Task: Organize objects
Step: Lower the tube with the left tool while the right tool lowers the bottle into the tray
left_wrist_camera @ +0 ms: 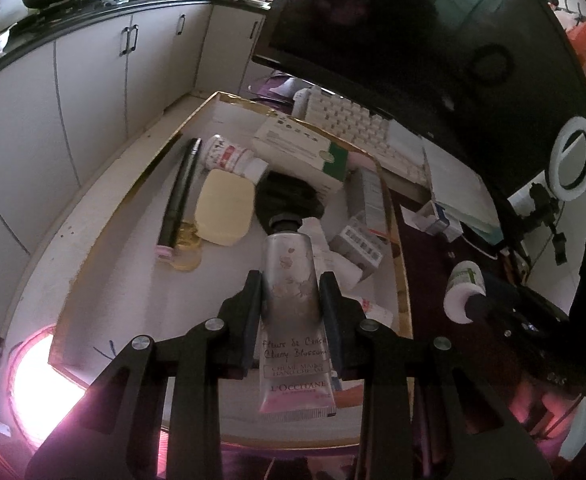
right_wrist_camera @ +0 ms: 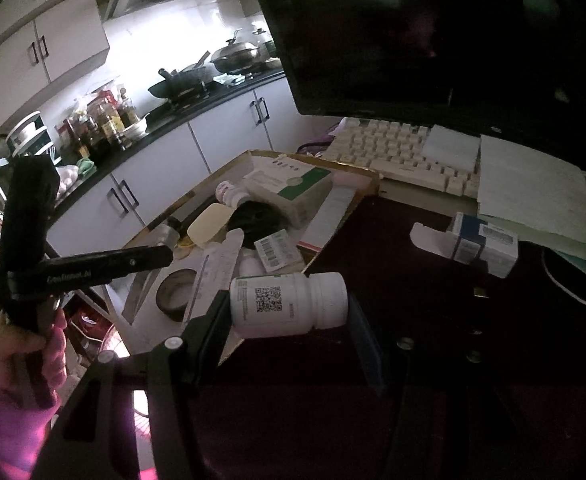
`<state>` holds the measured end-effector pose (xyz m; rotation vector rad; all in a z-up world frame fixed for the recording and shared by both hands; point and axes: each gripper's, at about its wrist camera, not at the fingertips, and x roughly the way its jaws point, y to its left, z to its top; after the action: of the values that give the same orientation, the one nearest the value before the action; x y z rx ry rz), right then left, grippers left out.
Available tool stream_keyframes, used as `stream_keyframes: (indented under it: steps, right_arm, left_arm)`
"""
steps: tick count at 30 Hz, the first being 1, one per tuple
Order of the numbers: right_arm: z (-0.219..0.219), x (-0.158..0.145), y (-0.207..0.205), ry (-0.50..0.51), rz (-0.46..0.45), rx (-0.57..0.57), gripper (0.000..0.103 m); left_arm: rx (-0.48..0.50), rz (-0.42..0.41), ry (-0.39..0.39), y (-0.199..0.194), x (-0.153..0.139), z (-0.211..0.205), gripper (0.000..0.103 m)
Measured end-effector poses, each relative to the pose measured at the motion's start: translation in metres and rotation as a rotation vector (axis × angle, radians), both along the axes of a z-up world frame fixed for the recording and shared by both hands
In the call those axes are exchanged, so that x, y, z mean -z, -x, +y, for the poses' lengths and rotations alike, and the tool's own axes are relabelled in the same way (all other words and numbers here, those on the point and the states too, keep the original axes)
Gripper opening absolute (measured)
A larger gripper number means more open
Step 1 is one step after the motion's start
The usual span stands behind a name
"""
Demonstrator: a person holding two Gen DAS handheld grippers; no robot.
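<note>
Fingers of the left gripper (left_wrist_camera: 291, 300) are clamped on the hand cream tube (left_wrist_camera: 293, 312), one pad on each flat side at mid-body, with the black cap pointing forward and the crimped end toward the camera. Holding the tube along the finger axis keeps it from pivoting and lets it be laid down lengthwise.

The tube hangs above the shallow cardboard tray (left_wrist_camera: 403, 280), over its right-centre area. The tray already carries:
- a dark pen (left_wrist_camera: 181, 192) parallel to the left wall;
- a cream-coloured case (left_wrist_camera: 224, 213) beside the pen;
- a small printed bottle (left_wrist_camera: 233, 156) toward the far end;
- a green-and-white carton (left_wrist_camera: 305, 152) near the far right corner;
- a black fabric item (left_wrist_camera: 289, 196) directly ahead of the tube cap;
- small boxes (left_wrist_camera: 359, 240) along the right wall.

Long items lie parallel to the walls, which leaves free tray floor at the near left.

Fingers of the right gripper (right_wrist_camera: 289, 308) are closed on the white pill bottle (right_wrist_camera: 289, 306), gripped end to end, base against one pad and cap against the other, so the bottle lies crosswise. It is held above the dark bench (right_wrist_camera: 413, 300), just beside the near right edge of the tray and not yet over it.

Judgement: both items are mid-transfer into the tray. The tube appears closer to release. A blue-and-white box (right_wrist_camera: 485, 246) on the bench, well apart from the tray, is likely still to be collected.
</note>
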<state>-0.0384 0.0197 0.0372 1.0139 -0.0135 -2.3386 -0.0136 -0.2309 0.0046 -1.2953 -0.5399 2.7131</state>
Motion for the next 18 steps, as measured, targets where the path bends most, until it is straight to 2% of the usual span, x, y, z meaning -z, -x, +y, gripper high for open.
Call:
stream_keyframes:
  steps: [18]
  right_arm:
    - [-0.022, -0.003, -0.004, -0.007, 0.007, -0.042, 0.058]
  left_arm:
    - [-0.054, -0.026, -0.005, 0.002, 0.014, -0.030, 0.028]
